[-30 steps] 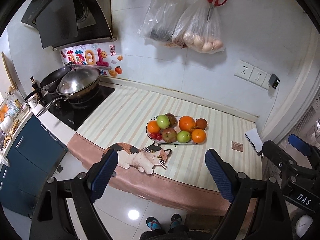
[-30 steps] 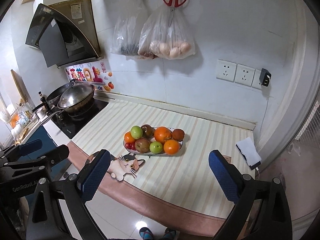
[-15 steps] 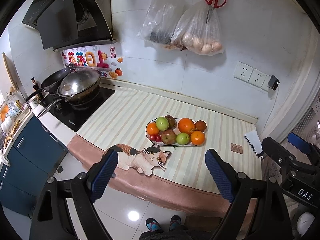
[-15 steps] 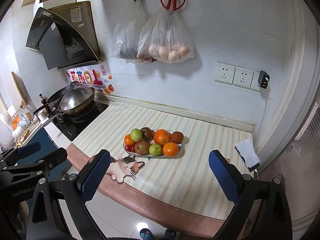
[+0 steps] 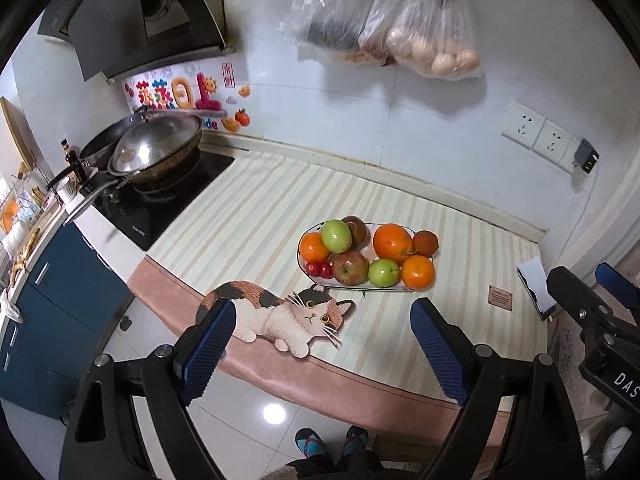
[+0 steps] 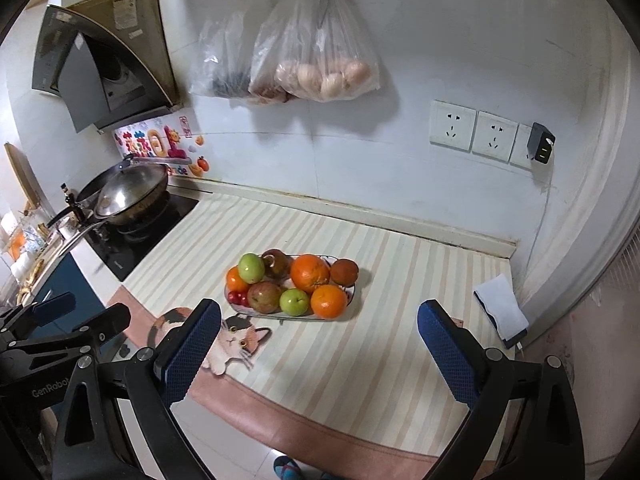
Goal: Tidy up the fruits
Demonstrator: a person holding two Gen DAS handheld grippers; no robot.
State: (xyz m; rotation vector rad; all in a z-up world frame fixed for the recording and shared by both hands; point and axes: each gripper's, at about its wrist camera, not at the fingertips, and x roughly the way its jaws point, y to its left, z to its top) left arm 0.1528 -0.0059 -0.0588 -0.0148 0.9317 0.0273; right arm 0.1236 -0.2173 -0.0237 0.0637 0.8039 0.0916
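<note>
Striped counter mat [image 5: 256, 216] bears a full fruit plate [image 5: 362, 289].

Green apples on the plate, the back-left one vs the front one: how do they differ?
Back-left green apple looks bigger and rides high, propped on the neighbouring fruit. Front green apple looks smaller and sits low at the plate's near rim, between the red apple and an orange. The front one's stem shows; the back one's cannot be made out. Both are round, plain green and untouched.
</note>
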